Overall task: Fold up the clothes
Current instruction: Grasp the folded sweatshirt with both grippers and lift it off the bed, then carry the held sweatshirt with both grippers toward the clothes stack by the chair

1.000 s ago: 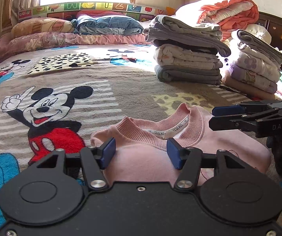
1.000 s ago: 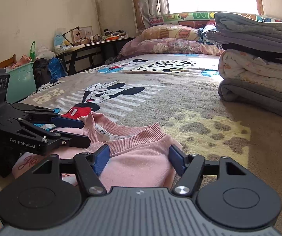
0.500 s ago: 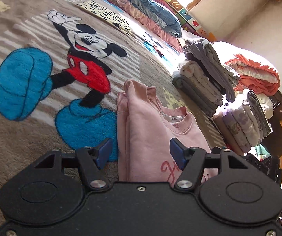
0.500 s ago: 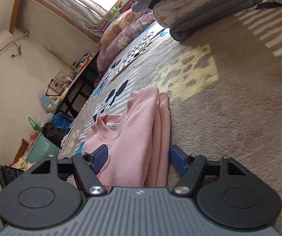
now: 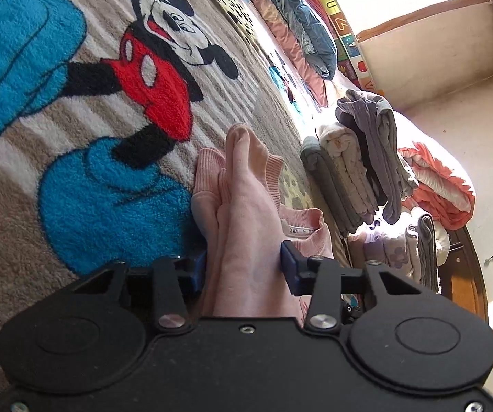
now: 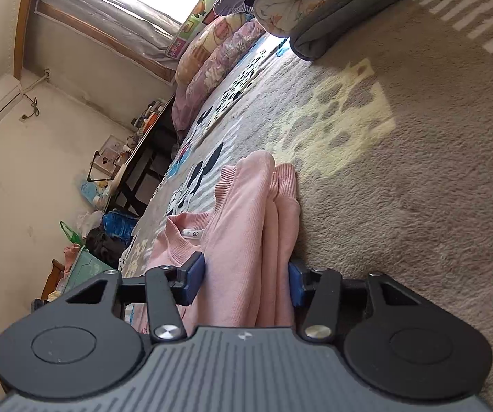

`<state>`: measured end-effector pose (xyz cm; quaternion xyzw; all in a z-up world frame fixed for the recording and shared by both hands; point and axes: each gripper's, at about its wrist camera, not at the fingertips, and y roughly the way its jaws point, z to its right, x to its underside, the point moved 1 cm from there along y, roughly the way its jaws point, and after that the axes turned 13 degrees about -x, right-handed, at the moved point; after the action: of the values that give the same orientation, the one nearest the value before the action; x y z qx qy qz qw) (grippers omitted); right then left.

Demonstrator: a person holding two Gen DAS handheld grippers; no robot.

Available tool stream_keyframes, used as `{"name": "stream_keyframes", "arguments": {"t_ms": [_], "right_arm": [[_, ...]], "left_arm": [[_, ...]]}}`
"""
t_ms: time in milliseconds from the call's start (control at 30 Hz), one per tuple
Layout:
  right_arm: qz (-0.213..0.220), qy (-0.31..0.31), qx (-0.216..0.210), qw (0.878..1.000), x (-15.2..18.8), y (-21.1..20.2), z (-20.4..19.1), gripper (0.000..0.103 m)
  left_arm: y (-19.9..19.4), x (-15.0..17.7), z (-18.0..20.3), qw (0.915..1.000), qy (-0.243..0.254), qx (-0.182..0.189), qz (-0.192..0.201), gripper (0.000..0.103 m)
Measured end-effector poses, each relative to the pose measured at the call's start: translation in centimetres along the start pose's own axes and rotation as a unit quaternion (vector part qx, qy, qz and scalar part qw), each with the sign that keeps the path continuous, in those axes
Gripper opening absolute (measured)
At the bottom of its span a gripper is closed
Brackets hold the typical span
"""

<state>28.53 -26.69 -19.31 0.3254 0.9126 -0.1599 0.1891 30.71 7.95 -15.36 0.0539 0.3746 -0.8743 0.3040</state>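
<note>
A folded pink sweatshirt [image 5: 246, 213] lies on the Mickey Mouse blanket [image 5: 74, 103]. My left gripper [image 5: 243, 269] is rolled on its side, and the sweatshirt's left folded edge sits between its blue pads [image 5: 289, 267]. The jaws stand wide around the thick fold, touching its sides. My right gripper [image 6: 244, 278] is rolled the other way, and the sweatshirt's right folded edge [image 6: 256, 240] sits between its pads in the same manner. The collar and label show in both views.
Two stacks of folded clothes [image 5: 356, 168] and an orange quilt [image 5: 442, 185] stand at the bed's right side. Pillows [image 6: 212, 58] line the headboard. A desk [image 6: 143, 158] and bags [image 6: 115, 226] stand left of the bed.
Both grippers have rolled onto their sides and pushed forward, so the sweatshirt's side folds now sit between the pads. The jaws have narrowed onto the fabric.
</note>
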Motion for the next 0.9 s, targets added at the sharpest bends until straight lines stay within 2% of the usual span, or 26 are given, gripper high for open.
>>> {"name": "stream_keyframes", "arguments": {"t_ms": [33,100,167,233,400,533,700,767,900], "right_arm": [[-0.002,0.009,-0.007,1.0,-0.1,0.1,0.3,0.037],[-0.001,0.015,-0.015,1.0,0.0,0.0,0.5,0.03],[0.0,0.015,-0.02,1.0,0.1,0.0,0.6,0.027],[0.008,0.027,-0.036,0.999,0.0,-0.4,0.6,0.023],[0.026,0.074,-0.103,0.992,1.0,-1.9,-0.2,0.023],[0.038,0.09,-0.143,0.985,3.1,-3.7,-2.7,0.023],[0.017,0.103,-0.181,0.978,6.9,-5.1,-6.3,0.023],[-0.004,0.098,-0.191,0.977,8.3,-4.7,-8.0,0.023],[-0.059,0.092,-0.222,0.969,10.5,-1.5,-12.3,0.023]], "left_arm": [[0.1,0.1,-0.3,0.9999,-0.013,0.006,-0.001,0.031],[0.0,0.1,-0.7,0.9992,-0.038,0.014,-0.006,0.027],[-0.5,0.3,-1.4,0.9957,-0.082,0.04,-0.018,0.024],[-1.8,0.9,-1.6,0.9929,-0.103,0.058,-0.019,0.024],[-6.5,2.7,-2.4,0.9861,-0.139,0.091,-0.003,0.023],[-11.9,6.4,-4.2,0.9798,-0.169,0.105,0.016,0.023],[-20.4,11.5,-8.1,0.9661,-0.226,0.108,0.063,0.023],[-23.8,12.2,-9.5,0.9612,-0.24,0.105,0.086,0.023],[-31.4,12.1,-11.6,0.9431,-0.265,0.12,0.162,0.023]]}}
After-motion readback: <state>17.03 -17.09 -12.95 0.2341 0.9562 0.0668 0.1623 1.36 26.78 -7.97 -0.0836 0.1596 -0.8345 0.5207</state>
